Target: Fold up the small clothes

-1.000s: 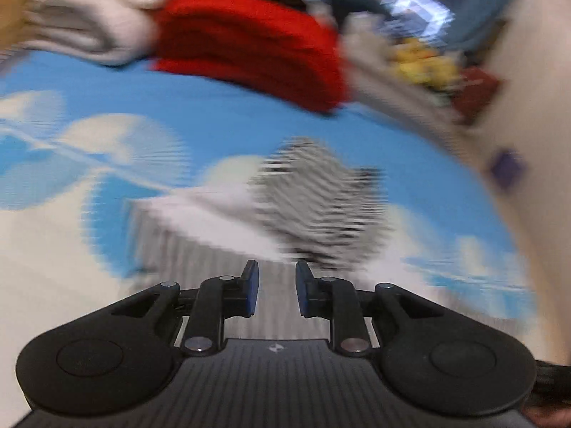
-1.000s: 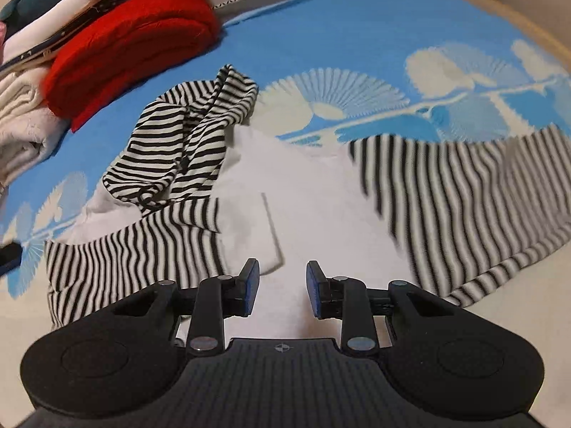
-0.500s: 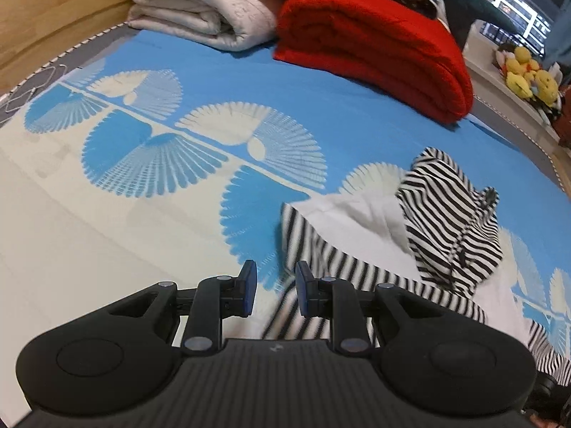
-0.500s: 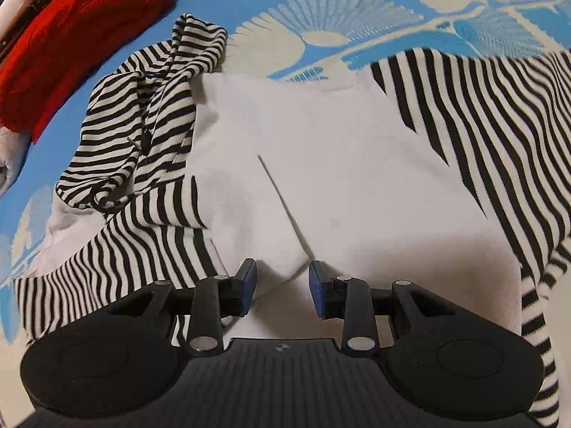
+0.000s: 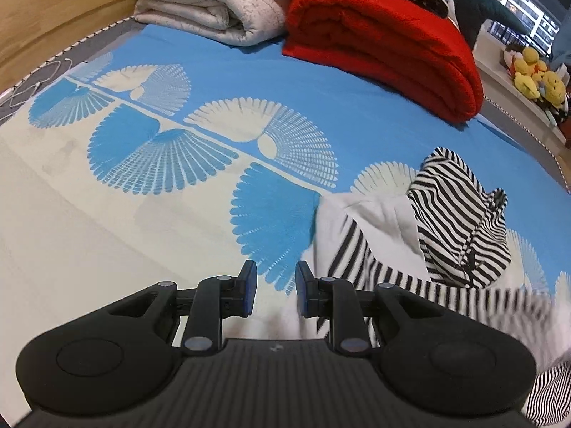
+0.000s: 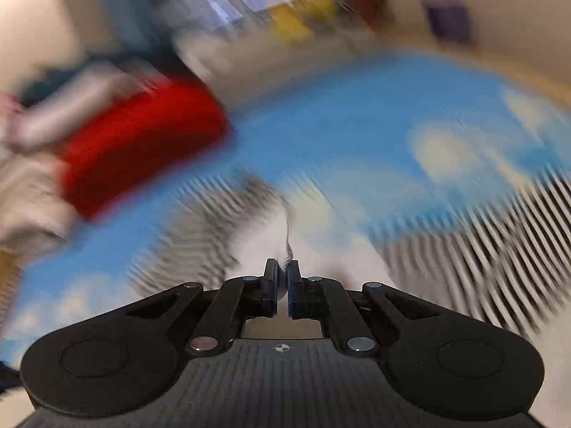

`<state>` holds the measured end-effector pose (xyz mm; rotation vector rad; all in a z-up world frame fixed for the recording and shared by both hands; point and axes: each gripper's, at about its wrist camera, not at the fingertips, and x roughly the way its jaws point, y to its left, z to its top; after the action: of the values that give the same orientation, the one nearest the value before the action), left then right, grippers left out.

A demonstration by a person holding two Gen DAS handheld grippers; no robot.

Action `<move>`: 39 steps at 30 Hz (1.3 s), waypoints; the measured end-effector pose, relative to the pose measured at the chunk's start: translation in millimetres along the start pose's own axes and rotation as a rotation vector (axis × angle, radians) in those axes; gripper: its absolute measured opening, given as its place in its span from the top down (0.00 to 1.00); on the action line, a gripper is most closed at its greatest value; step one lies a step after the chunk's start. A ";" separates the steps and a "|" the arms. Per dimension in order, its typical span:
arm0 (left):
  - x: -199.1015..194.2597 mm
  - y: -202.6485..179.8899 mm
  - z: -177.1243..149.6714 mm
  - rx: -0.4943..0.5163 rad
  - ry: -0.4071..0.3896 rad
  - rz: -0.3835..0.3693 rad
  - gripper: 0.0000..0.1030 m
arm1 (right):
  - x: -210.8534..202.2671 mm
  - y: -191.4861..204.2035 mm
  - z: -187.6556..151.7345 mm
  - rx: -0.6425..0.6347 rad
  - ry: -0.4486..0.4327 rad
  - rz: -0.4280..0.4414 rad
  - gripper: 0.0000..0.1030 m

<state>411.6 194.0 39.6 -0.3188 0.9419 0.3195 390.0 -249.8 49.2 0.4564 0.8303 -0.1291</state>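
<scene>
- Far left, left wrist view: wooden bed frame [image 5: 53, 18] edging a bed sheet [image 5: 214, 82], blue with pale fan prints.
- Back of bed: folded cream quilt [image 5: 214, 3], with a folded red blanket [image 5: 385, 42] just to its right, touching.
- Left hand-held gripper [image 5: 273, 287] released, jaws apart with nothing between them, low over the sheet just left of the garment's edge.
- Striped hoodie [image 5: 460, 214] (black-and-white stripes, plain white panels) lying rumpled on the sheet to the right of that gripper; striped hood bunched on top, lower right part blurred.
- Far right: yellow plush toys [image 5: 535, 75] on a ledge beyond the bed.
- Right wrist view heavily blurred: red blanket [image 6: 142, 142] at left, sheet [image 6: 339, 135] across the middle, stripes of the hoodie [image 6: 481, 235] at right.
- Right hand-held gripper [image 6: 282, 287] clenched on a fold of the hoodie's white cloth, which rises from between the nearly closed jaws.
</scene>
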 end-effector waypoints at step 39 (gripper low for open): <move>34.8 -60.2 -59.0 0.274 0.199 -0.077 0.80 | 51.1 -25.5 -3.3 -0.112 0.128 -0.045 0.98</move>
<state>411.6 120.1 -13.9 -0.1361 1.1509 0.0863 414.8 -267.8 1.0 0.3436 0.9688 -0.0950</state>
